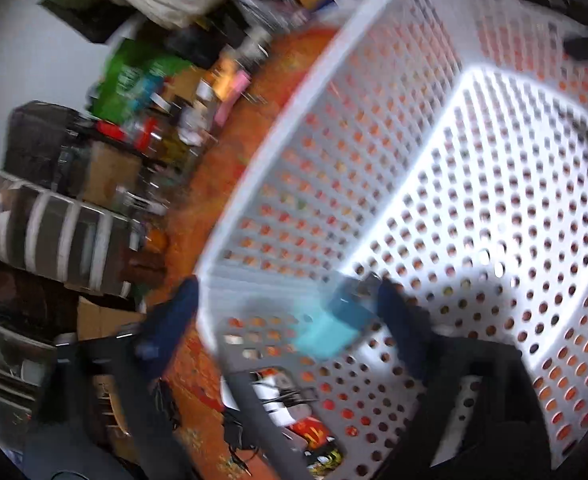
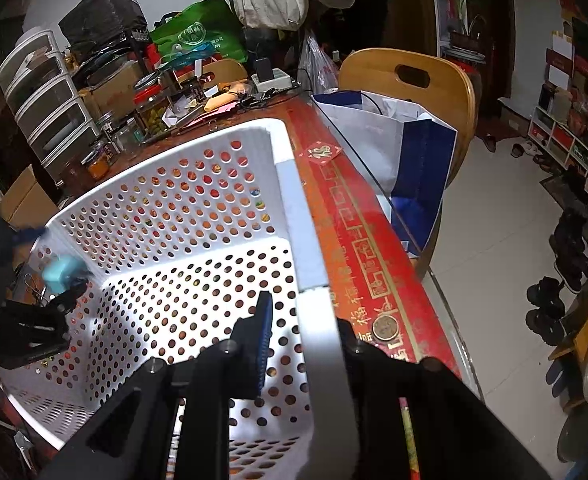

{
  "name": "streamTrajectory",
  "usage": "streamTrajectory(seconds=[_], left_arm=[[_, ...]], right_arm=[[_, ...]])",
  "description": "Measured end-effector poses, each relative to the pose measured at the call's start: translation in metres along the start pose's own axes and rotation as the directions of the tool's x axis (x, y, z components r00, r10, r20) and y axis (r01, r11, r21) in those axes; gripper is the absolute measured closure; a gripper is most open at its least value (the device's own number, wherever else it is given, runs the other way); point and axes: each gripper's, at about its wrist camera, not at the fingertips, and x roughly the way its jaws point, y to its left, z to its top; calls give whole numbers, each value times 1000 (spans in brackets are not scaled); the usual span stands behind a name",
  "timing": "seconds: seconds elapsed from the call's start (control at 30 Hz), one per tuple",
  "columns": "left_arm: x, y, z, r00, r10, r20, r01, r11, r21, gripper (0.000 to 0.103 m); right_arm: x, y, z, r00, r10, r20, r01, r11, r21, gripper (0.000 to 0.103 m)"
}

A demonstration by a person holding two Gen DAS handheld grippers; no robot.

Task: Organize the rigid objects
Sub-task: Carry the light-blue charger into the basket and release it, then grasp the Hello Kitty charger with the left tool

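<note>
Two handheld grippers are working at a white perforated basket (image 2: 198, 216) standing on a red-patterned table (image 2: 357, 240). On the side away from the table's long open edge, the left gripper (image 1: 290, 312) is reaching over the basket's rim with its dark blue fingers (image 1: 174, 320) spread wide apart; a small teal block (image 1: 325, 336), blurred, is sitting between them just inside the basket wall, and whether either pad is touching it cannot be told. From the right wrist view, that block (image 2: 60, 274) is showing just inside the basket's rim on that side. The right gripper (image 2: 305, 320) is clamping the basket's rim on the side nearest the table's long open edge, one blue-padded finger (image 2: 264, 332) inside the wall. Jars, boxes and bags are crowding the table's far end.
</note>
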Motion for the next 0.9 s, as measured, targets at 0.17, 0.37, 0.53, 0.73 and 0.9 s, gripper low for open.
streamTrajectory(seconds=[0.17, 0.37, 0.53, 0.73, 0.9], left_arm=[[-60, 59, -48, 988, 17, 151, 27, 959, -281, 1], [-54, 108, -180, 992, -59, 112, 114, 804, -584, 0], [-14, 70, -263, 976, -211, 55, 191, 706, -682, 0], [2, 45, -274, 979, -195, 52, 177, 708, -683, 4], [24, 39, -265, 973, -227, 39, 192, 708, -680, 33]], right_arm=[[2, 0, 2, 1000, -8, -8, 8, 1000, -2, 85], [1, 2, 2, 1000, -17, -8, 17, 1000, -10, 85], [0, 2, 2, 1000, -20, -4, 20, 1000, -9, 85], [-1, 2, 2, 1000, -25, -1, 25, 1000, -1, 85], [-1, 2, 3, 1000, -29, -7, 29, 1000, 1, 85]])
